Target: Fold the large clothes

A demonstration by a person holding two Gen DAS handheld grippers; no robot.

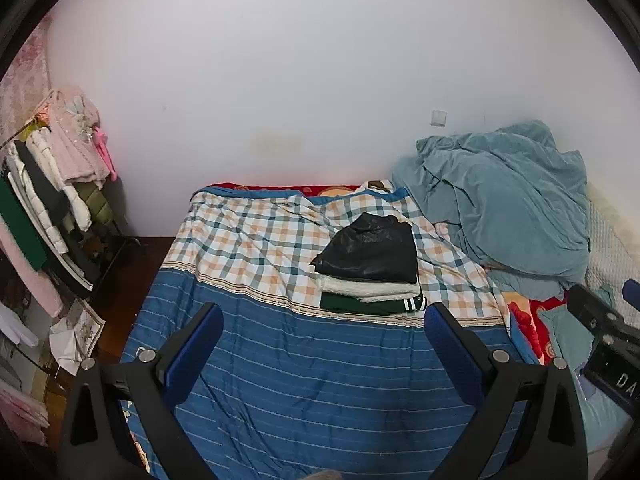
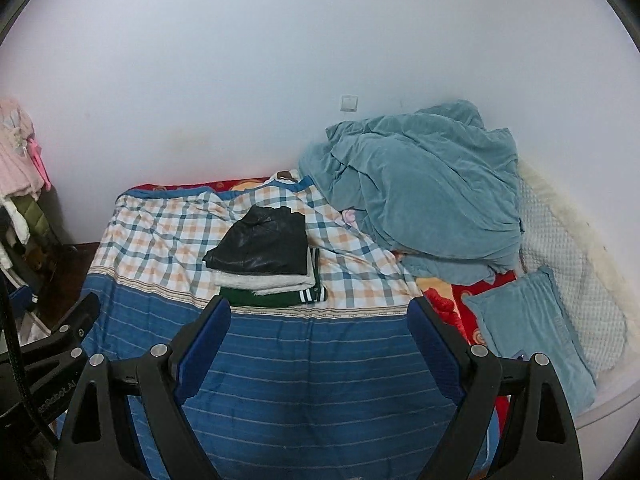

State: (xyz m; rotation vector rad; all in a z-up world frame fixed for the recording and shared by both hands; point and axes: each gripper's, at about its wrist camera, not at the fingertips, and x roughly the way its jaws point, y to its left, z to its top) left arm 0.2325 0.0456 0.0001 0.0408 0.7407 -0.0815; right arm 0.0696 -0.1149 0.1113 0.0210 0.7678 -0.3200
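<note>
Left wrist view: the left gripper (image 1: 323, 322) hangs above a bed, its two blue-padded fingers (image 1: 191, 354) spread wide, nothing between them and nothing touched. Beyond the fingertips, a stack of folded clothes (image 1: 370, 270) sits on the checked part of the bedspread (image 1: 256, 236): a black shiny garment (image 1: 370, 250) on top, a white fleecy one (image 1: 370, 290) beneath it, and a dark green one with white stripes (image 1: 348, 303) at the bottom. The blue striped part of the bedspread (image 1: 320, 380) fills the space under the jaws. A rumpled teal blanket (image 1: 504, 208) is heaped against the wall at right, near the stack but apart from it. A clothes rack (image 1: 52, 200) hung with coats stands at the left edge. Part of the right gripper (image 1: 608, 332) shows at the right edge.

Right wrist view: the right gripper (image 2: 320, 316) is likewise held over the bed with its blue fingers (image 2: 202, 350) standing far apart, empty and clear of the cloth. The same stack of folded clothes (image 2: 268, 264) lies just past the left fingertip, on the checked cloth. The teal blanket (image 2: 420, 196) is piled at right, with a teal pillow (image 2: 532, 332) below it beside the red patterned sheet (image 2: 444, 300). Part of the left gripper (image 2: 68, 332) juts in at the left edge.
</note>
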